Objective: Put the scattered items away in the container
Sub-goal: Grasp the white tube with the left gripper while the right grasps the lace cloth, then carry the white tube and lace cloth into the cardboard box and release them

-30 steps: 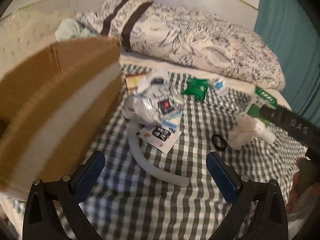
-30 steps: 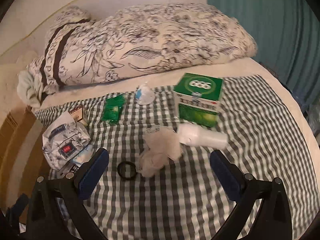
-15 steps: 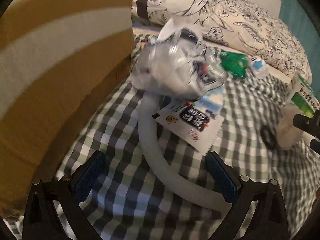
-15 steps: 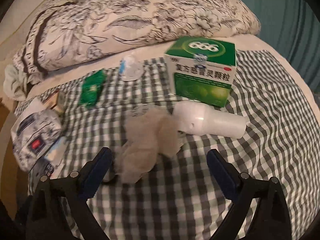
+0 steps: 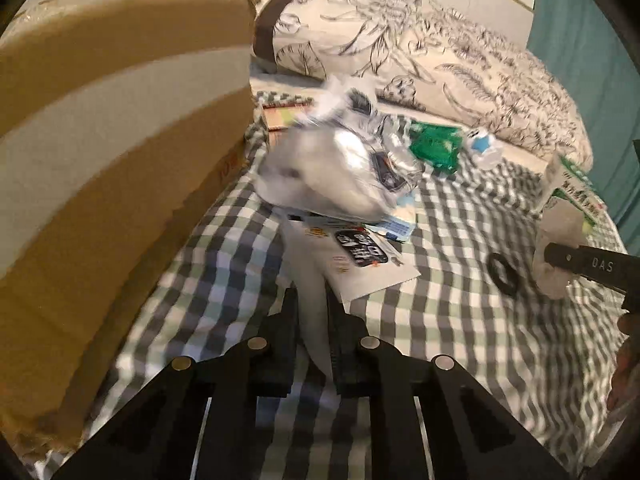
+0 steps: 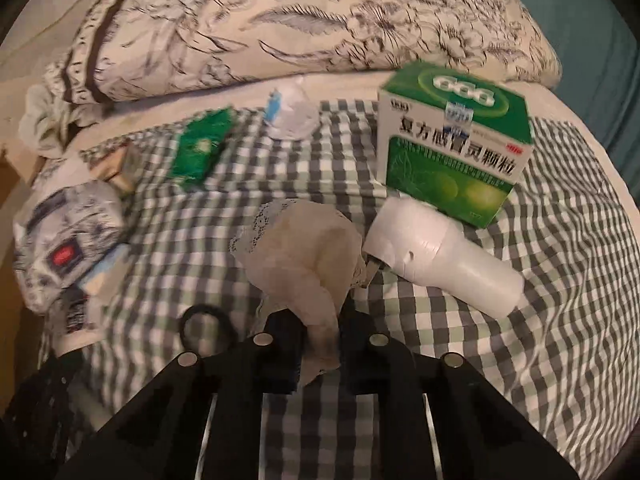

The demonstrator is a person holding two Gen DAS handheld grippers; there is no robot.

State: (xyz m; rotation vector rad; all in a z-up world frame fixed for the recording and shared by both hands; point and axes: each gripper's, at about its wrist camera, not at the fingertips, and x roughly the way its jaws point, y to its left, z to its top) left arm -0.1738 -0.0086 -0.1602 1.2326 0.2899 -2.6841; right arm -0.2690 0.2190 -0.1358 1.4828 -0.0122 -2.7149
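On my left gripper (image 5: pixel 312 320) the jaws are clenched on one white curved band (image 5: pixel 310 280), whose long axis runs straight ahead from the fingers toward the crinkled silver plastic bag (image 5: pixel 332 172), its far end slipping under a printed sachet (image 5: pixel 360 264). One cardboard box (image 5: pixel 112 152) stands just left of the band on the green-checked sheet (image 5: pixel 440 340).

My right gripper (image 6: pixel 318 344) is clamped on one beige lace-trimmed cloth (image 6: pixel 308 248); its pinched tail points back at the camera while the bunched bulk rises forward and slightly left.

I count, lying on the sheet:
- one black hair tie (image 6: pixel 202 322), just left of the cloth
- one white plastic bottle (image 6: pixel 440 260) on its side, long axis running from upper left to lower right, its wide end touching the cloth
- one green medicine box (image 6: pixel 452 140) behind the bottle, touching it
- one small green packet (image 6: pixel 202 148)
- one clear blue-labelled cup (image 6: pixel 292 112)

One floral duvet (image 6: pixel 300 20) lies bunched along the far edge.
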